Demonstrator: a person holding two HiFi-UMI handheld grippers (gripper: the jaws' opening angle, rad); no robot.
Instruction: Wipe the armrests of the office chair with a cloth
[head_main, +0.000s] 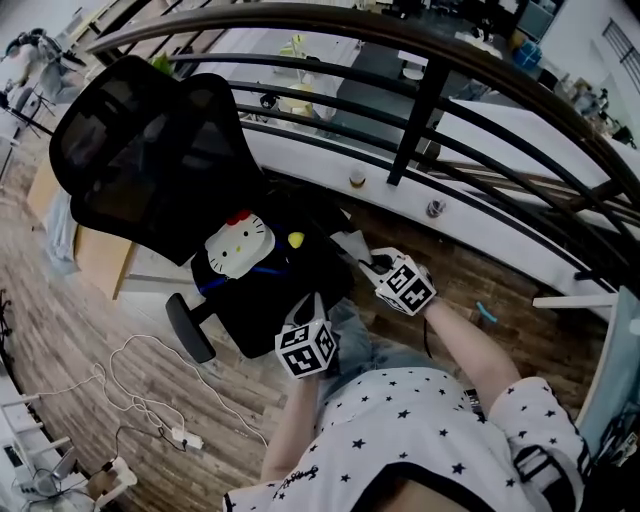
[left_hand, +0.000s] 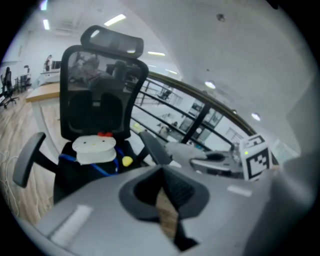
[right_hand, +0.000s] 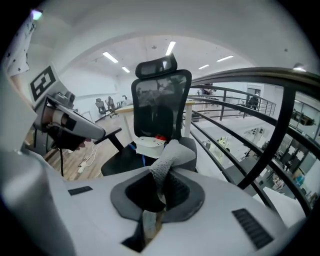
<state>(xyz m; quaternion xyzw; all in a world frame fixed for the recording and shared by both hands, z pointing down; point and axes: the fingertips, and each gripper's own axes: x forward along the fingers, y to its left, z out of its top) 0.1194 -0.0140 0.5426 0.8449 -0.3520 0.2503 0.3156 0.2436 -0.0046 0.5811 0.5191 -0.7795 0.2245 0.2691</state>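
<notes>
The grey cloth (right_hand: 172, 156), a crumpled, knit-textured wad, is pinched tight in my right gripper (right_hand: 159, 189), just beside the office chair's (head_main: 150, 160) armrest (left_hand: 152, 145) on the railing side. I judge wiping is about to begin: next I must press the cloth flat onto that pad. My left gripper (left_hand: 167, 189) is closed on nothing, near the seat front.
</notes>
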